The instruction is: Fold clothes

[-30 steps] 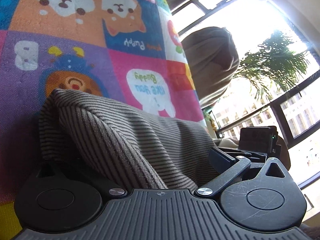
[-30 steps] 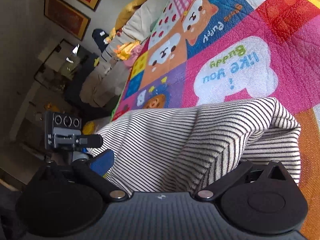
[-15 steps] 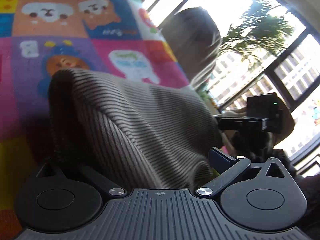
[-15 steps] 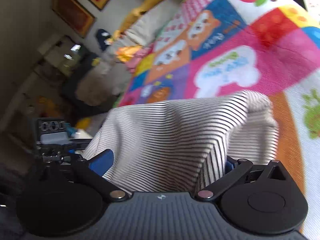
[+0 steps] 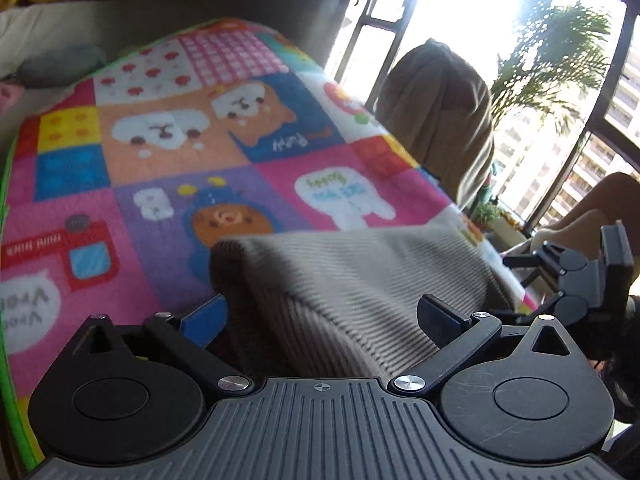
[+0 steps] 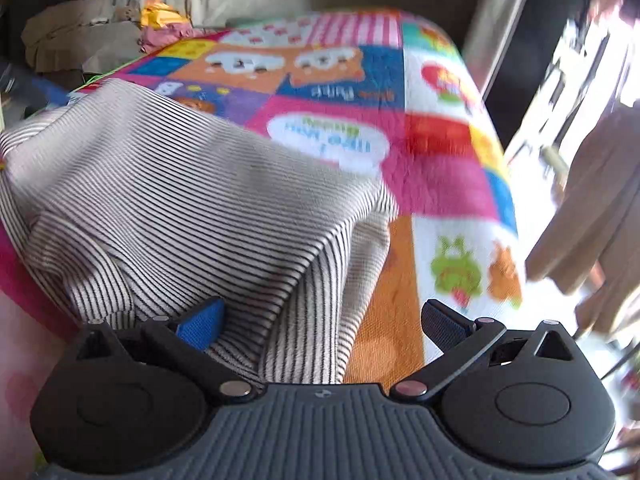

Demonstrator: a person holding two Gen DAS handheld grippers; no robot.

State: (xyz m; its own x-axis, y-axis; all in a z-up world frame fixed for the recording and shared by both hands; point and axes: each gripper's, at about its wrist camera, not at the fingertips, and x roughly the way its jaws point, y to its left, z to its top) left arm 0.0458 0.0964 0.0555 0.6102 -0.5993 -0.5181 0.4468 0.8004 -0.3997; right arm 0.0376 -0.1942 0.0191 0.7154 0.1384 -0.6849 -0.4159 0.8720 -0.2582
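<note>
A black-and-white striped garment (image 5: 340,280) lies folded in a mound on the colourful cartoon blanket (image 5: 160,132). In the left wrist view my left gripper (image 5: 320,316) is open, its blue-padded fingers spread on either side of the cloth. In the right wrist view the same garment (image 6: 192,208) lies between the spread fingers of my open right gripper (image 6: 320,316), its folded edge running toward the left finger. The right gripper's body (image 5: 580,280) shows at the right of the left wrist view. Neither gripper pinches the cloth.
A brown cloth-draped chair (image 5: 436,120) stands by the window beyond the blanket's right edge. Pillows and piled clothes (image 6: 120,20) lie at the far end. A person's leg (image 5: 592,208) is at the right. A green border (image 5: 6,400) marks the blanket's left edge.
Both grippers have opened and let go of the striped garment, which has dropped onto the blanket. Both cameras have tilted to look along the blanket.
</note>
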